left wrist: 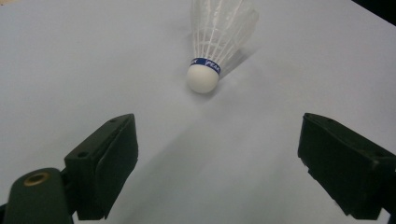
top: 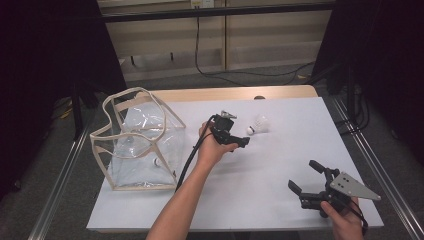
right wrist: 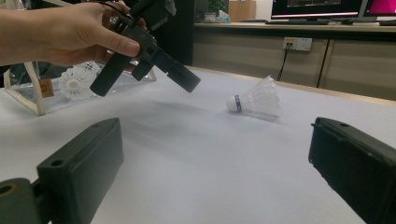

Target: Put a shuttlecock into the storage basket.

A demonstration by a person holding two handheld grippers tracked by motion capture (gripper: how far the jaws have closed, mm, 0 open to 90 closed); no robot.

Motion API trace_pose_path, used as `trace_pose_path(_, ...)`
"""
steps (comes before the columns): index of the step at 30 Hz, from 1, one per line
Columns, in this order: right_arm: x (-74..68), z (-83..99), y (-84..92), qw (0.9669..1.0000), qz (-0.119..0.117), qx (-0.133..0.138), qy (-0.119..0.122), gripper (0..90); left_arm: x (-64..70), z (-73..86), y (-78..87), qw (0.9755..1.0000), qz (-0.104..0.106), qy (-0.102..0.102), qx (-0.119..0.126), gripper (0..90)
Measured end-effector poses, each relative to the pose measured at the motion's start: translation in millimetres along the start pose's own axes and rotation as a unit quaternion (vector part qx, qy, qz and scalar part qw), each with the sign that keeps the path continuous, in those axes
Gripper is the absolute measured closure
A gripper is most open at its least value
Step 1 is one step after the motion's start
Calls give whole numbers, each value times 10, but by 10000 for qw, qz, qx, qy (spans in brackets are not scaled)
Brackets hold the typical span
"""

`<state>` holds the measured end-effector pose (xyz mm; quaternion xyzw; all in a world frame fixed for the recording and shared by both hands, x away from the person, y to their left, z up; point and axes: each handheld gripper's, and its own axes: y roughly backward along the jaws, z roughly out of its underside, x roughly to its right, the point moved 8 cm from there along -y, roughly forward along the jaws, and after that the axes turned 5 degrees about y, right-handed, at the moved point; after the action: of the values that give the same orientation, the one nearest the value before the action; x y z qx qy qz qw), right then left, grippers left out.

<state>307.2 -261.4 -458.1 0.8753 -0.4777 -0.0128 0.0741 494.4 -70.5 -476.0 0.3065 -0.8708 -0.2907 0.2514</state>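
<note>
White table [top: 280, 165] carries shuttlecock [top: 258, 124], clear bag [top: 140, 145].

Clear bag on white table

A transparent bag [top: 142, 145] with cream trim is set at the white table's [top: 280, 185] left side; 1 white shuttlecock [right wrist: 74, 81] is seen inside it.

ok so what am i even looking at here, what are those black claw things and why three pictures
A person holds a hand-held two-jaw gripper in each hand. One camera looks down from above; the other two ride on the grippers, looking out along their black jaws. On the white table lie a shuttlecock and a clear bag with another shuttlecock inside. The left gripper is open, just short of the loose shuttlecock. The right gripper is open too, off to the side. Neither holds anything.
</note>
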Motion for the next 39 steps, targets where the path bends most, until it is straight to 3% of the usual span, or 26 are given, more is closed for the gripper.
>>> trace_pose_path(39, 7, 0, 1, 10000, 6, 6, -17, 28, -18, -28, -225, 9999, -64, 44, 85, 182)
